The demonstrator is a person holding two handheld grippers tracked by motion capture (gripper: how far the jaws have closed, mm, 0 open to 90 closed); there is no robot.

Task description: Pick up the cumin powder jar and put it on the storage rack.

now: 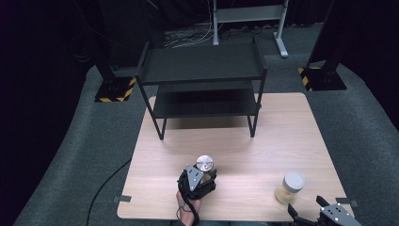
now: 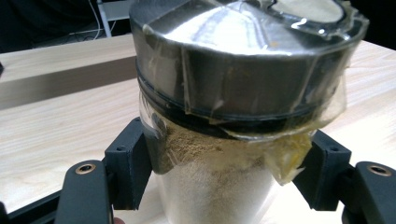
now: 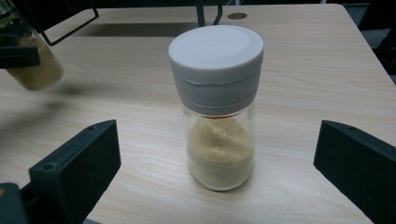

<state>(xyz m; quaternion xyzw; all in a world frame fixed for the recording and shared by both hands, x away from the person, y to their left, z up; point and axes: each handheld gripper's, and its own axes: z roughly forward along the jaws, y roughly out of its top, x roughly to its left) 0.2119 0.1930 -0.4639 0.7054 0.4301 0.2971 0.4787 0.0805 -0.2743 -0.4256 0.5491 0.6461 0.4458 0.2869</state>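
Left gripper [image 1: 203, 175] is clamped on the steel-lid jar [image 2: 224, 140], right gripper [image 3: 217, 172] gapes around the white-lid jar [image 3: 218, 107]. Keep the held jar upright heading for the shelf [image 1: 202, 63].

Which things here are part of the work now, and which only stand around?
Part of the work:
- metal-lidded jar, clamped in the left gripper
- grey-lidded jar, standing between the right gripper's open jaws
- wooden table

Standing around:
- black two-tier shelf at the table's far edge
- grey stand behind it
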